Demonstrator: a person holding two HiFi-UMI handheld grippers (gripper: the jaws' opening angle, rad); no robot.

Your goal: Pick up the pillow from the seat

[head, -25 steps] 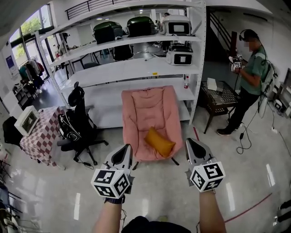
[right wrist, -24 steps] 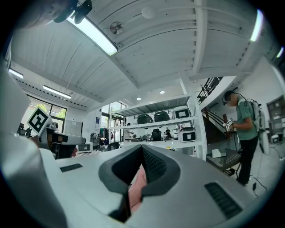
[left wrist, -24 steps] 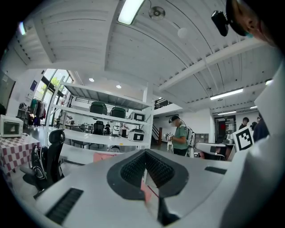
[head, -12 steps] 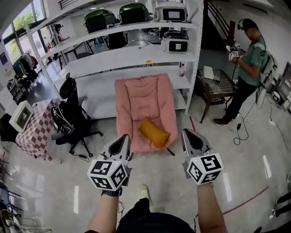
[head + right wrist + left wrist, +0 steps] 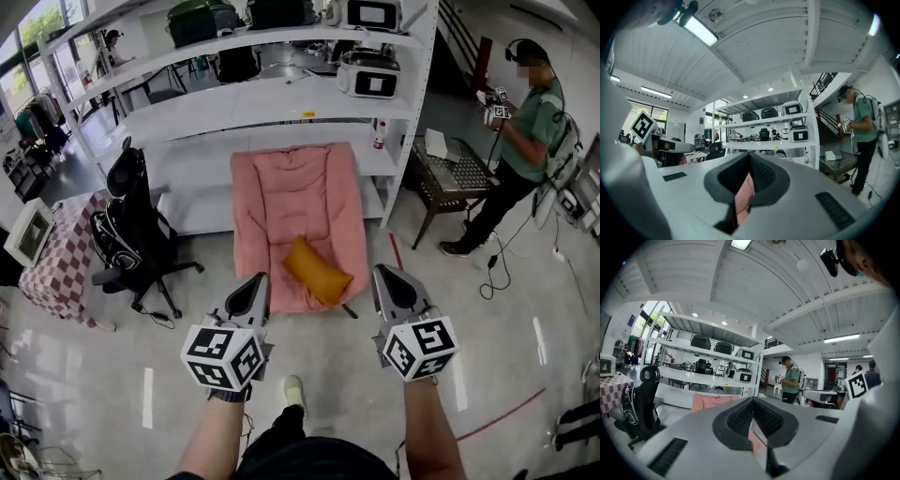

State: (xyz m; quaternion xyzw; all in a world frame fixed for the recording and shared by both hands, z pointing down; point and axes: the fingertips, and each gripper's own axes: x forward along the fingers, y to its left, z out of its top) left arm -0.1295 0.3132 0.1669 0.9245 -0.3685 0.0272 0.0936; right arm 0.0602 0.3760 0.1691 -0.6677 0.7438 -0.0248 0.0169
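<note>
An orange pillow (image 5: 318,269) lies tilted on the lower part of a pink padded seat (image 5: 291,202) that stands in front of the white shelves. My left gripper (image 5: 260,281) is held up to the left of the pillow, shut and empty. To the pillow's right my right gripper (image 5: 382,275) is shut and empty too. Both stay short of the seat, above the floor. In the left gripper view the pink seat (image 5: 710,402) shows beyond the closed jaws. The right gripper view gives only a pink strip of the seat (image 5: 742,197) past its jaws.
White shelving (image 5: 253,103) with machines stands behind the seat. A black office chair (image 5: 131,234) and a checkered table (image 5: 56,272) are at the left. At the right a person (image 5: 520,141) stands by a dark metal side table (image 5: 455,192). A shoe (image 5: 292,394) shows below on the glossy floor.
The view has drawn nearer to the seat and pillow. Both grippers stay shut and keep their places in the picture.
</note>
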